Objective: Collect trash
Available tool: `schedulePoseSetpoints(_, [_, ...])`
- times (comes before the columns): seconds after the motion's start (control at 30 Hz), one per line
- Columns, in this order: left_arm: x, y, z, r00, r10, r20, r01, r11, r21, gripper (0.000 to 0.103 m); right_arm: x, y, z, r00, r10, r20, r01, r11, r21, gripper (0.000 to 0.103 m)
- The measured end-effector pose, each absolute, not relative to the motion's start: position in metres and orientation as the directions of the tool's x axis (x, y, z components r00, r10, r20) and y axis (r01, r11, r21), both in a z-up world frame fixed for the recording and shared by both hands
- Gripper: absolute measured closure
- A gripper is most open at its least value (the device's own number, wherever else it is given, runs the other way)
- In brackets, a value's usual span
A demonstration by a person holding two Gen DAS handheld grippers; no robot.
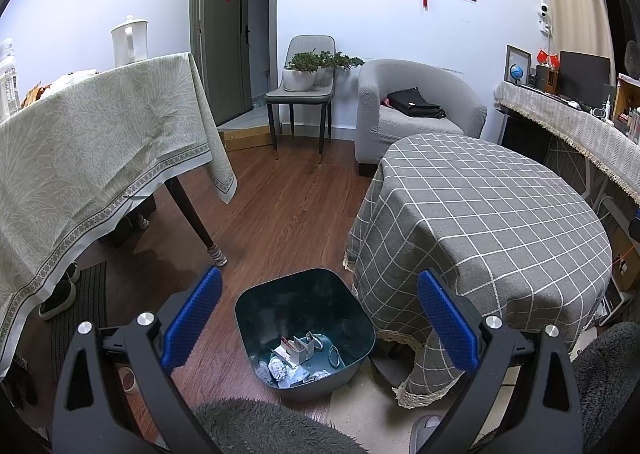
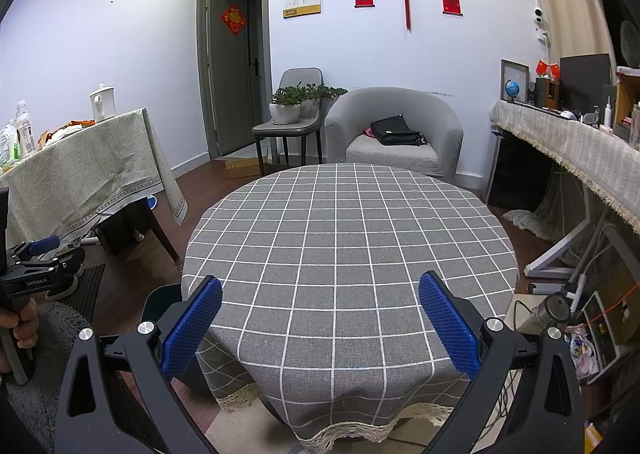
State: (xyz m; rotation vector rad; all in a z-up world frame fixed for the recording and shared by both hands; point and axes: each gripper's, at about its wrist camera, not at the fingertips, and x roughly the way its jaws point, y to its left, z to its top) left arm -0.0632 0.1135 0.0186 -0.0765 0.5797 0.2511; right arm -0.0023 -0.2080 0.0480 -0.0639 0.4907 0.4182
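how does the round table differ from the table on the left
The round table wears a grey cloth with a white grid; the left table wears a pale green patterned cloth with a border. The round table's top shows nothing on it, while the left table carries a white jug, bottles and other items. The round one sits lower than the left one. Both cloths hang well over the edges.
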Motion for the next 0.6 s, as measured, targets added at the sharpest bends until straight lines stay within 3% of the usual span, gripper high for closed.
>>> schedulePoseSetpoints(0.6, [-0.0633,0.112,0.0183,0.807,0.213,-0.551,-0.255,0.967,0.0,0.003,-0.0024,-0.2074,0.0489,0.799,0.374,-0.471,-0.404,0.914,0.039,0.004])
